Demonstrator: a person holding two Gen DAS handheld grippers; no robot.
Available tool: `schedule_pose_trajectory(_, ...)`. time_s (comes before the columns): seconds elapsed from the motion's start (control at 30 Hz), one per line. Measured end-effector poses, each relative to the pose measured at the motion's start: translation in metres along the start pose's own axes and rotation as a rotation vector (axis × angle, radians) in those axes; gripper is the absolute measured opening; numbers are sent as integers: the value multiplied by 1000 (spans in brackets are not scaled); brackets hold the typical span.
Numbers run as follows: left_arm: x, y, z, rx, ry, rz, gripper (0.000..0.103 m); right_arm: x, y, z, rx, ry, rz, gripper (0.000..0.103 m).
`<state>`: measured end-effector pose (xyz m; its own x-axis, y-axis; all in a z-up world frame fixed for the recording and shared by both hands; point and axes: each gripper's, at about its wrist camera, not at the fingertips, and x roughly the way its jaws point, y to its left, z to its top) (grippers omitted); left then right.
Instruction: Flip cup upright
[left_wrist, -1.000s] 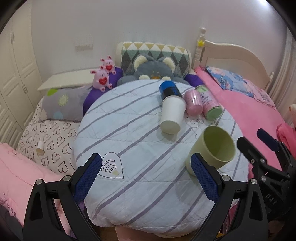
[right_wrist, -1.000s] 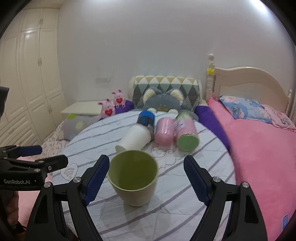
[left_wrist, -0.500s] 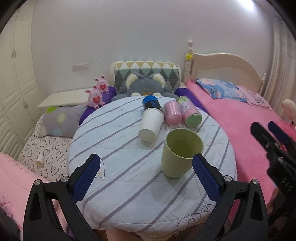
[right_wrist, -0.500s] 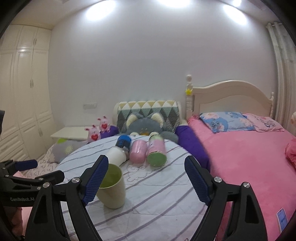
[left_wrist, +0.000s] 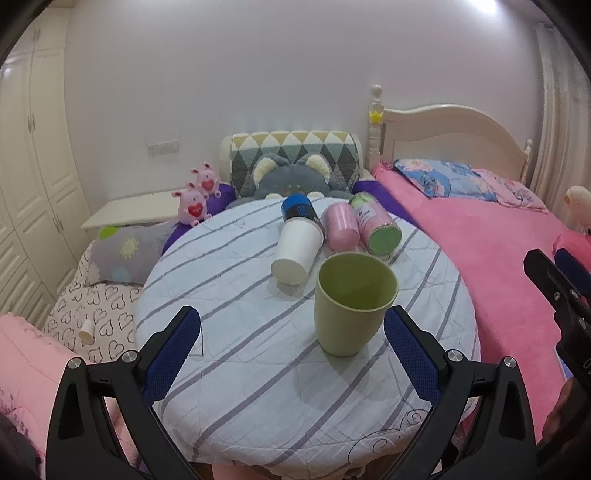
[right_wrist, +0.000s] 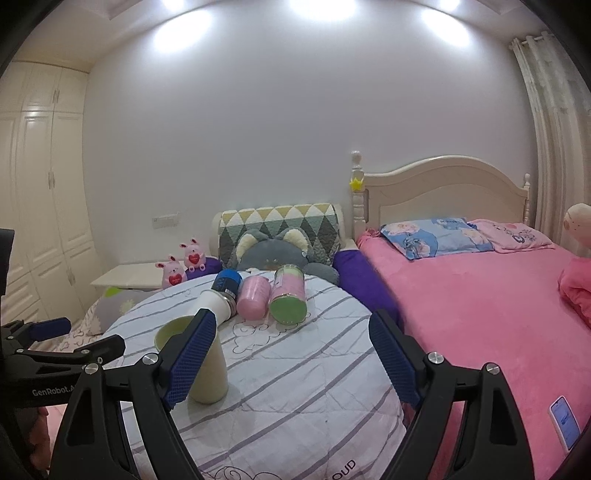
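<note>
In the right wrist view the right claw's (right_wrist: 293, 362) left finger (right_wrist: 190, 363) hides part of the green cup (right_wrist: 208, 376); it stands upright at centre on the round bench (left_wrist: 229, 325), striped cloth bare around it. Both claws, the left claw (left_wrist: 291, 354) too, gape empty. Behind lie a white paper cup (left_wrist: 297, 249) and a pink can (left_wrist: 341, 226)

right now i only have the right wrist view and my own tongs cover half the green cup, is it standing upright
Observer: Yes. In the left wrist view the green cup stands upright, mouth up, on the striped cloth.
Operator: anything inside it
Observer: Nothing that I can see; its inner wall shows bare from above.
Operator: is it touching the white cup
Observer: No. The white cup lies on its side behind it, and a strip of cloth shows between them.
</note>
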<state>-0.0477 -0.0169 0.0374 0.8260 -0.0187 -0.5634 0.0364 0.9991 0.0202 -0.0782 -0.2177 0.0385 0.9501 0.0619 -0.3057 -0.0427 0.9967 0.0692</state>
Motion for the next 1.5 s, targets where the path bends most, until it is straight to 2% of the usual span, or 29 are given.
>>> schedule_pose_trajectory(0.1, -6, -1, 2, 5, -41, 0, 101, -4, -2, -1, 0, -27, -2, 86)
schedule_pose_trajectory(0.4, -30, -12, 7, 35, -239, 8, 101, -13, 1, -3, -23, -108, -1, 86)
schedule_pose_trajectory(0.53, -37, -15, 7, 37, -310, 33, 103, -17, 1, -5, -24, -142, -2, 86)
schedule_pose_trajectory(0.8, -29, -11, 6, -13, -321, 5, 103, -17, 5, -9, -43, -167, 6, 86)
schedule_pose_trajectory(1.2, -15, -13, 2, -12, -353, 71, 103, -13, 11, -12, -64, -184, 4, 86)
schedule_pose_trajectory(1.5, -13, -13, 5, -22, -351, 65, 103, -11, 10, -9, -66, -184, 3, 86)
